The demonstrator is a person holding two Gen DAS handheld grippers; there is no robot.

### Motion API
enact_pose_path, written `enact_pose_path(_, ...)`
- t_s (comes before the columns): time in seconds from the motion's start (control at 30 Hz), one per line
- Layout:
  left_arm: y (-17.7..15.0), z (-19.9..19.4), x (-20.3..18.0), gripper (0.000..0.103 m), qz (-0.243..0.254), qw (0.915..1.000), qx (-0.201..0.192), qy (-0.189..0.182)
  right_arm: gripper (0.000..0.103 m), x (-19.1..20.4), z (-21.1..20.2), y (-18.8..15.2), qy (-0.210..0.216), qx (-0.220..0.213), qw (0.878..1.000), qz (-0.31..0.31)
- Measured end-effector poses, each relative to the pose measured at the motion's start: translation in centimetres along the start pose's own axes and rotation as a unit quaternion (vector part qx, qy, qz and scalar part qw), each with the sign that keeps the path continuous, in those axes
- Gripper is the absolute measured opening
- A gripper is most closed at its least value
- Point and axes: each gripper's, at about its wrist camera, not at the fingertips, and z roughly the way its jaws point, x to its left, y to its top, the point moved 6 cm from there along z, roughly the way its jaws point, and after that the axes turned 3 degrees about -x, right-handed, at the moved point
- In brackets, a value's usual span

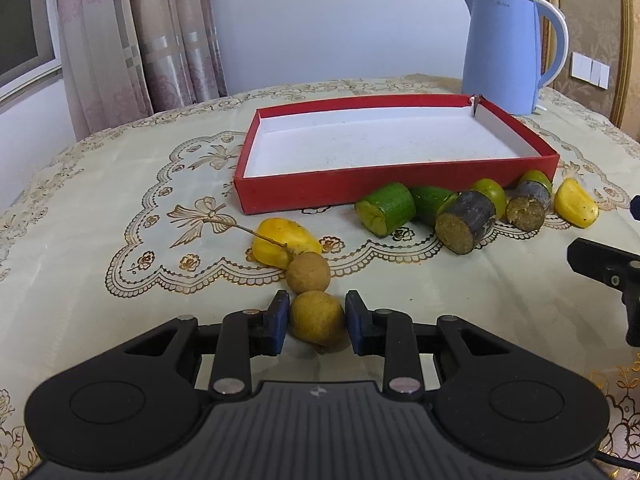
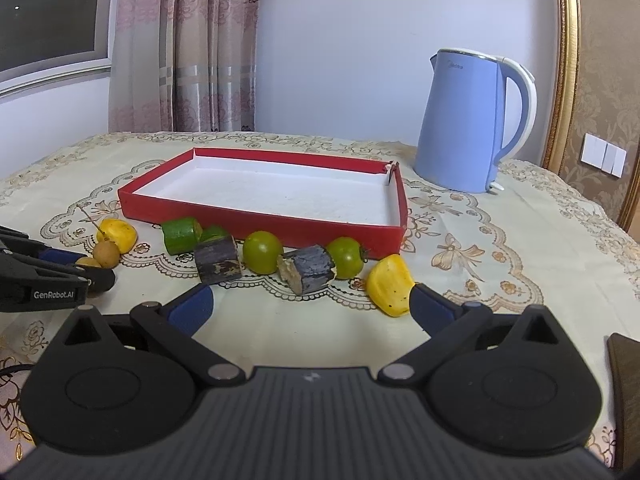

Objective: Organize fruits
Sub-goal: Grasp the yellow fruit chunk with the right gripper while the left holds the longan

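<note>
My left gripper [image 1: 316, 318] has its blue pads on either side of a round tan longan [image 1: 317, 323] on the tablecloth, closed against it. A second longan [image 1: 308, 272] with a thin stem lies just beyond, touching a yellow fruit piece [image 1: 280, 240]. An empty red tray [image 1: 394, 190] with a white floor sits behind. In front of it lie green pieces [image 1: 386, 208], dark sugarcane chunks [image 1: 464, 220] and green tomatoes [image 2: 262, 252]. My right gripper [image 2: 310, 306] is open and empty, with a yellow fruit piece [image 2: 390, 290] by its right pad.
A blue electric kettle [image 2: 466, 120] stands behind the tray's right corner. Curtains and a window are at the back left. The table's edge curves away on the right, by a gold-framed wall panel.
</note>
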Motion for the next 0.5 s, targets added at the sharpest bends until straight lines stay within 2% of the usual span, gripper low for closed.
enact_pose_path(0.03,0.02,0.01,-0.03,0.033,0.002,1.0000,0.000,0.003,0.103,-0.02,-0.05,0.02,-0.001,0.000,1.000,0.000)
enact_pose_path(0.07,0.03,0.03,-0.03,0.040,0.004,1.0000,0.000,0.008,0.103,-0.04,-0.10,0.05,-0.001,-0.001,1.000,0.001)
enact_pose_path(0.1,0.02,0.10,-0.02,0.055,0.008,0.9998,0.000,0.016,0.103,-0.06,-0.12,0.07,-0.001,-0.001,1.000,0.001)
enact_pose_path(0.17,0.05,0.06,0.07,0.073,0.013,0.9994,-0.004,0.032,0.103,-0.09,-0.18,0.08,-0.001,-0.002,1.000,0.000)
enact_pose_path(0.23,0.17,-0.18,0.04,0.073,0.018,0.9990,-0.014,0.039,0.103,-0.12,-0.21,0.08,-0.001,-0.002,1.000,0.000)
enact_pose_path(0.27,0.25,-0.28,0.00,0.066,0.021,0.9989,-0.017,0.039,0.103,-0.12,-0.18,0.10,-0.002,-0.002,1.000,-0.001)
enact_pose_path(0.3,0.31,-0.28,-0.10,0.048,0.025,0.9988,-0.018,0.037,0.103,-0.17,-0.19,0.12,-0.003,-0.003,1.000,-0.001)
enact_pose_path(0.37,0.24,-0.06,-0.14,0.034,0.023,0.9992,-0.009,0.030,0.103,-0.33,-0.24,0.19,-0.004,-0.004,1.000,0.000)
enact_pose_path(0.43,0.11,0.10,-0.22,0.029,0.019,0.9996,-0.003,0.020,0.103,-0.49,-0.32,0.28,-0.004,-0.008,1.000,-0.002)
enact_pose_path(0.5,0.10,-0.03,-0.43,0.029,0.026,0.9994,-0.006,0.024,0.103,-0.66,-0.42,0.45,-0.007,-0.015,1.000,-0.009)
